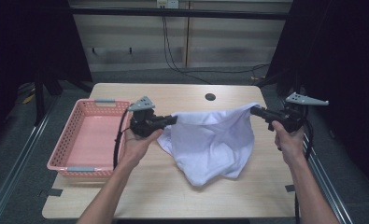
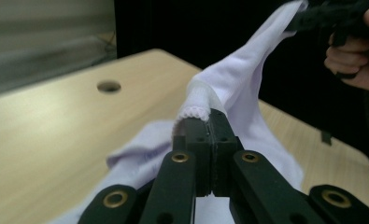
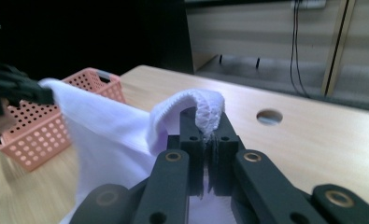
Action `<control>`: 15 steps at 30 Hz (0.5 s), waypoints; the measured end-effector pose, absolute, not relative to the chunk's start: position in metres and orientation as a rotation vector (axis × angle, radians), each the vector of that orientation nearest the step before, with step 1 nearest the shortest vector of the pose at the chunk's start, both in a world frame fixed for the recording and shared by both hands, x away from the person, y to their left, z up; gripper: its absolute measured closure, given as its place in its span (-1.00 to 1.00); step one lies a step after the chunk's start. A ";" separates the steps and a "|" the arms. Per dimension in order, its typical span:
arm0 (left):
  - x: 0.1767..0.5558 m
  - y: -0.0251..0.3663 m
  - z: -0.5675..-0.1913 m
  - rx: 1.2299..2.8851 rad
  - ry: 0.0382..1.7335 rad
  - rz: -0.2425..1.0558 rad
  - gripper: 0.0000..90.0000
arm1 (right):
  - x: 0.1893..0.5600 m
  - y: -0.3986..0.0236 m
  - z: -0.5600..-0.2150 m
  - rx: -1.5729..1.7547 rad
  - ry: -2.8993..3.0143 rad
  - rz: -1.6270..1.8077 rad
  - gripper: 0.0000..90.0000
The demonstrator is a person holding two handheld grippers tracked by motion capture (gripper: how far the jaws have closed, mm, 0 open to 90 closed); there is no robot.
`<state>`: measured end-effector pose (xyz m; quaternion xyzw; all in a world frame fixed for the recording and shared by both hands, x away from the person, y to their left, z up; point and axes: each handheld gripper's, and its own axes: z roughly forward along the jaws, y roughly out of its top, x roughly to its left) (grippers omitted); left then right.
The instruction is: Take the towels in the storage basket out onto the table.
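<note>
White garment [image 1: 210, 140] hangs stretched over the table's middle. Left gripper [image 1: 173, 120] and right gripper [image 1: 254, 111] each clamp a hem corner, held apart, probably to spread it flat. Pink basket [image 1: 63, 156] waits at the table's left edge.

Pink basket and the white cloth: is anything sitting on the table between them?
In the high view, the left gripper and the hand holding it hang between the pink basket and the white cloth; the tabletop underneath looks bare.

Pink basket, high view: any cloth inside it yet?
No, the pink basket shows only its bare floor, while the white cloth hangs between the left gripper and right gripper beside it.
</note>
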<state>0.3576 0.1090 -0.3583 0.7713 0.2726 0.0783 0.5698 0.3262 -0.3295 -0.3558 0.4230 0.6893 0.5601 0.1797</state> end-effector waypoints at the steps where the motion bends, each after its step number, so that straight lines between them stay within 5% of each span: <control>1: 0.352 0.117 -0.339 1.787 0.619 0.210 0.99 | 0.324 -0.329 -0.348 1.179 1.942 1.582 0.92; 8: 0.309 0.153 -0.272 1.736 0.548 0.305 0.99 | 0.282 -0.330 -0.276 0.986 1.880 1.679 0.92; 12: 0.284 0.167 -0.297 1.769 0.578 0.255 0.98 | 0.258 -0.326 -0.280 0.947 1.944 1.645 0.92; 15: 0.261 0.179 -0.345 1.772 0.612 0.123 0.98 | 0.223 -0.324 -0.328 0.976 2.081 1.612 0.92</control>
